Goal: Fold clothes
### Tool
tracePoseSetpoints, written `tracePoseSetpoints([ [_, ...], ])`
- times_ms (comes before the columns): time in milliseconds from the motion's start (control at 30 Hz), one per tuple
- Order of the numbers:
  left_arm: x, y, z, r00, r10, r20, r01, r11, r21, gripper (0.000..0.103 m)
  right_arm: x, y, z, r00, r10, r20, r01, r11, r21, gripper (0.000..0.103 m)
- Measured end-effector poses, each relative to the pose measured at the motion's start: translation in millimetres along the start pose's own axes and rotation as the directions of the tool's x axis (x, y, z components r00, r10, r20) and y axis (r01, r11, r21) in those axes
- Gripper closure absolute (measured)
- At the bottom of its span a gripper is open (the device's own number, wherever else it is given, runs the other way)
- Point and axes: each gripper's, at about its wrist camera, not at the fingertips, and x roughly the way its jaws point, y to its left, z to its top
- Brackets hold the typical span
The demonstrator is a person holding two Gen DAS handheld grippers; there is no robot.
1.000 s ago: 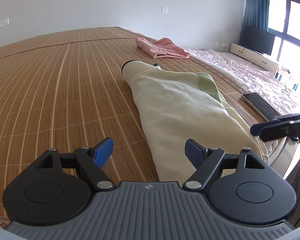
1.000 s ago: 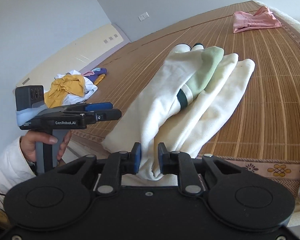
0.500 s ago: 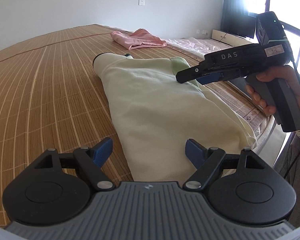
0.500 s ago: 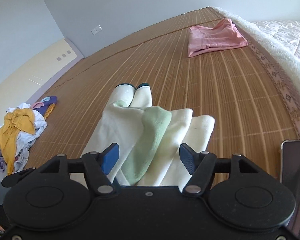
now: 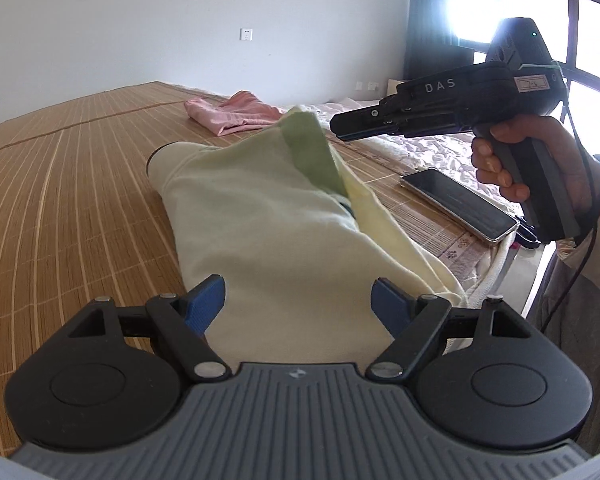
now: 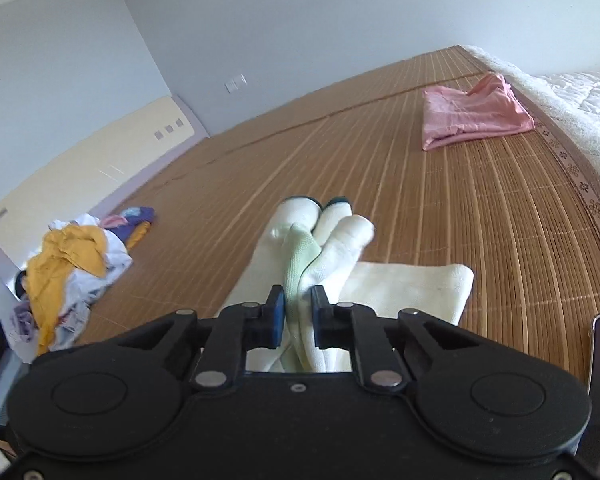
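Left wrist view: the left gripper [image 5: 298, 304] stands wide open with nothing between its blue pads, low over the near end of the cream garment [image 5: 268, 220], which lies lengthwise on the bamboo mat [image 5: 60, 200]; the right gripper [image 5: 340, 130], held in a hand [image 5: 540, 160], lifts the garment's green panel [image 5: 308, 148], with a phone [image 5: 460, 204] near the mat's edge. Right wrist view: the right gripper [image 6: 298, 316] is nearly closed, pinching a bunched fold of the cream garment [image 6: 400, 284], with a folded pink garment [image 6: 472, 116] farther back and a heap of clothes [image 6: 72, 260] to the left.

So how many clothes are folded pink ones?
1. The pink folded garment lies alone on the bamboo mat, far beyond the cream garment. None seems hidden.
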Motion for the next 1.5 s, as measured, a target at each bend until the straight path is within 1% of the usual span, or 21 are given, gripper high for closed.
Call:
tracePoseSetpoints([
  [67,3,-4,-1,1.0,-0.01,-0.011,0.011,1.0,0.017,0.019,-12,-4,3,0.998,-0.044,0.035,0.044,0.999,-0.006,0.091],
  [167,6,-7,0,1.0,-0.016,-0.011,0.016,1.0,0.008,0.019,2,-16,-3,0.991,-0.132,-0.021,0.132,0.991,-0.001,0.088],
  [200,6,-8,2,1.0,-0.026,0.003,0.026,1.0,-0.002,0.019,8,-18,-6,0.99,-0.132,-0.043,0.133,0.991,0.021,0.082],
  [267,8,-9,7,0.998,-0.061,0.034,0.063,0.997,-0.039,0.018,18,-21,-12,0.989,-0.127,-0.071,0.13,0.99,0.049,0.039],
  [300,9,-12,9,0.996,-0.078,0.041,0.081,0.995,-0.056,0.012,21,-21,-14,0.988,-0.135,-0.069,0.14,0.988,0.059,0.035],
  [400,18,-26,13,0.989,-0.138,0.045,0.141,0.988,-0.067,0.011,25,-25,-13,0.994,-0.102,-0.049,0.107,0.988,0.115,0.033],
  [500,26,-42,15,0.988,-0.154,0.035,0.155,0.988,-0.028,0.011,35,-35,-13,0.998,-0.027,-0.05,0.038,0.974,0.223,0.033],
  [667,33,-51,14,0.992,-0.127,0.018,0.127,0.992,-0.004,0.011,37,-28,-11,0.995,-0.08,-0.051,0.089,0.977,0.195,0.033],
  [733,33,-52,14,0.994,-0.107,0.02,0.107,0.994,0.002,0.011,40,-22,-12,0.987,-0.143,-0.069,0.152,0.978,0.145,0.033],
  [800,32,-53,14,0.996,-0.086,0.024,0.085,0.996,0.013,0.011,44,-18,-14,0.98,-0.176,-0.088,0.183,0.98,0.077,0.037],
  [833,31,-54,15,0.997,-0.075,0.027,0.075,0.997,0.018,0.011,46,-19,-13,0.985,-0.142,-0.099,0.15,0.986,0.076,0.051],
  [867,30,-55,15,0.998,-0.064,0.029,0.064,0.998,0.023,0.011,48,-19,-13,0.989,-0.1,-0.11,0.11,0.991,0.08,0.075],
  [900,30,-55,15,0.998,-0.054,0.031,0.053,0.998,0.028,0.011,48,-18,-13,0.991,-0.082,-0.108,0.09,0.993,0.076,0.085],
  [1033,27,-58,16,0.999,-0.011,0.042,0.009,0.999,0.049,0.011,42,-14,-10,0.997,-0.023,-0.077,0.029,0.997,0.077,0.089],
  [1167,30,-69,22,0.995,0.063,0.073,-0.065,0.998,0.021,0.008,33,-27,-7,0.991,0.134,-0.01,-0.128,0.963,0.239,0.09],
  [1267,42,-87,26,0.965,0.247,0.092,-0.253,0.965,0.073,0.008,33,-39,-5,0.971,0.236,0.034,-0.233,0.908,0.349,0.091],
  [1300,46,-92,27,0.952,0.289,0.101,-0.299,0.949,0.103,0.008,33,-42,-5,0.967,0.253,0.04,-0.25,0.896,0.366,0.091],
  [1367,52,-100,25,0.941,0.321,0.108,-0.336,0.928,0.16,0.008,33,-42,-3,0.963,0.267,0.035,-0.261,0.894,0.363,0.091],
  [1400,54,-102,23,0.938,0.331,0.103,-0.345,0.922,0.174,0.011,32,-40,-3,0.964,0.265,0.032,-0.259,0.899,0.354,0.091],
  [1467,57,-101,18,0.932,0.356,0.073,-0.363,0.914,0.179,0.043,32,-37,-3,0.962,0.272,0.02,-0.263,0.905,0.333,0.091],
  [1500,58,-99,16,0.929,0.364,0.06,-0.369,0.913,0.172,0.073,32,-36,-3,0.961,0.276,0.017,-0.266,0.907,0.328,0.091],
])
